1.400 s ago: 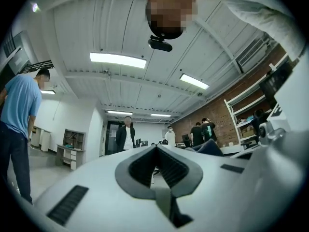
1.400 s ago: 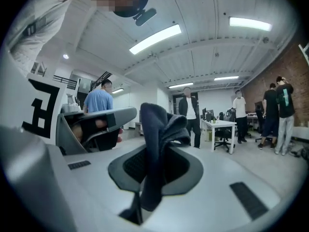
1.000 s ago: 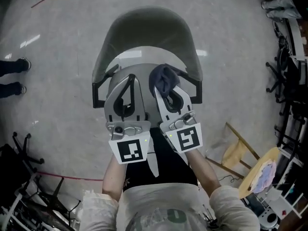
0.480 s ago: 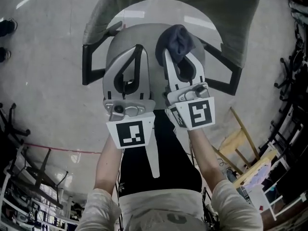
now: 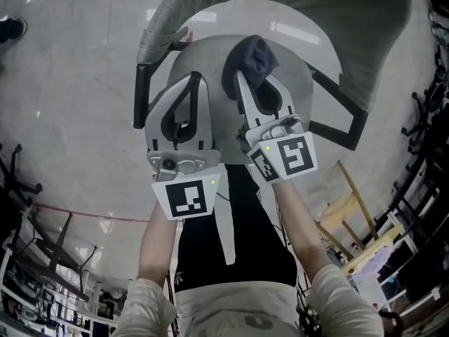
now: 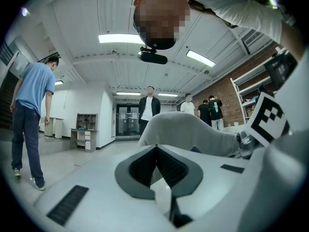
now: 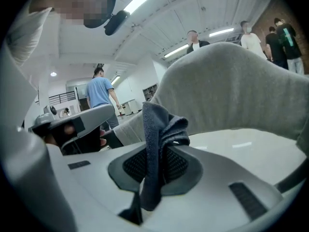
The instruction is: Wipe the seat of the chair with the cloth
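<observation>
A chair with a light grey seat (image 5: 210, 58), a grey fabric backrest (image 5: 351, 12) and black armrests (image 5: 140, 97) stands right below me. My right gripper (image 5: 240, 76) is shut on a dark blue cloth (image 5: 254, 58), which bunches up over the seat's far part. In the right gripper view the cloth (image 7: 161, 124) hangs pinched between the dark pads of the right gripper (image 7: 155, 151), with the backrest (image 7: 231, 86) behind it. My left gripper (image 5: 198, 78) hovers beside it over the seat, shut and holding nothing. The left gripper (image 6: 155, 148) points towards the backrest (image 6: 193, 129).
A yellow wooden stool (image 5: 344, 216) stands on the floor at the right. Black chair bases (image 5: 28, 258) lie at the lower left, past a red floor line (image 5: 70, 213). A person in a blue shirt (image 6: 31, 110) and several others stand further off.
Both grippers have moved forward over the seat, and the chair now fills more of the head view. The cloth stays pinched in the right gripper.
</observation>
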